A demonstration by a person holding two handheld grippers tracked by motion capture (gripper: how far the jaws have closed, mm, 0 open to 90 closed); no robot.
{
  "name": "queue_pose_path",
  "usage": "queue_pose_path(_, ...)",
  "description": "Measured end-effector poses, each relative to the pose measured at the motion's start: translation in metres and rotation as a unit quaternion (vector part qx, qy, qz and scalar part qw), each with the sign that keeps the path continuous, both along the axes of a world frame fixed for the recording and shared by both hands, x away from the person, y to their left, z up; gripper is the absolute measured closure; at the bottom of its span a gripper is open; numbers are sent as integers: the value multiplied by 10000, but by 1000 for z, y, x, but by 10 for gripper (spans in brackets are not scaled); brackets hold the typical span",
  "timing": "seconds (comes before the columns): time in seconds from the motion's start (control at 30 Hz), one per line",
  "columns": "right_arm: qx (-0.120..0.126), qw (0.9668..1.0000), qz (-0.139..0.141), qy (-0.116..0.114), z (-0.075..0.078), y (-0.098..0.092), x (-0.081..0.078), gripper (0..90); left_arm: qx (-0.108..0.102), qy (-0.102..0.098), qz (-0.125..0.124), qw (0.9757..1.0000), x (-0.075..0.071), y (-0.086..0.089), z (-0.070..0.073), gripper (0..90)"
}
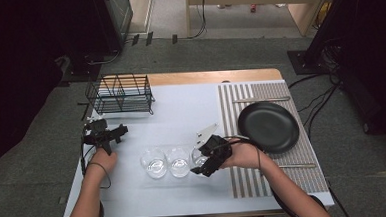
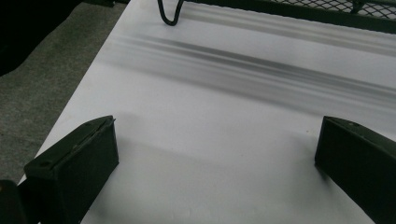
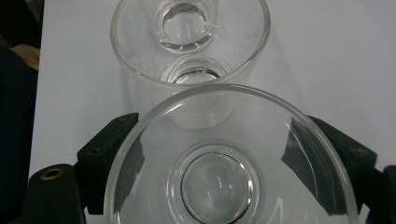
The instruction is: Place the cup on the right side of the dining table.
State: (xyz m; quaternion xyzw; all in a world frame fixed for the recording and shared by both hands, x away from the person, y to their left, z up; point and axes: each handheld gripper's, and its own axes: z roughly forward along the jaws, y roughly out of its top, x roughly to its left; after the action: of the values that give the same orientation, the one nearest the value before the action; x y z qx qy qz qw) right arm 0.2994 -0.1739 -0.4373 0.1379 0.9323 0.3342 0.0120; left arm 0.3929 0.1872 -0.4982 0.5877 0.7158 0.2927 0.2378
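Nearest glass [image 3: 219, 182] sits clamped in right gripper [image 1: 209, 157]; lift straight up, clearing its neighbour [image 3: 189, 42]. Left gripper [image 1: 104, 134] idles, fingers apart.

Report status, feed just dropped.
Right gripper shut on nearest glass. Left gripper open, idle near rack. Two glasses alongside.

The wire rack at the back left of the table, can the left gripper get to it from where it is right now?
Probably yes. The left gripper stands open just in front of the wire rack, with only bare white table between them; the three glasses sit off to its side.
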Motion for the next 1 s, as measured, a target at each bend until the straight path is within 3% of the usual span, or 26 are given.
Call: queue_pose_path(1.0, 46, 9993, -378, 64, 2, -6, 7, 185, 5, -4, 0, 10000, 0, 0, 0, 0)
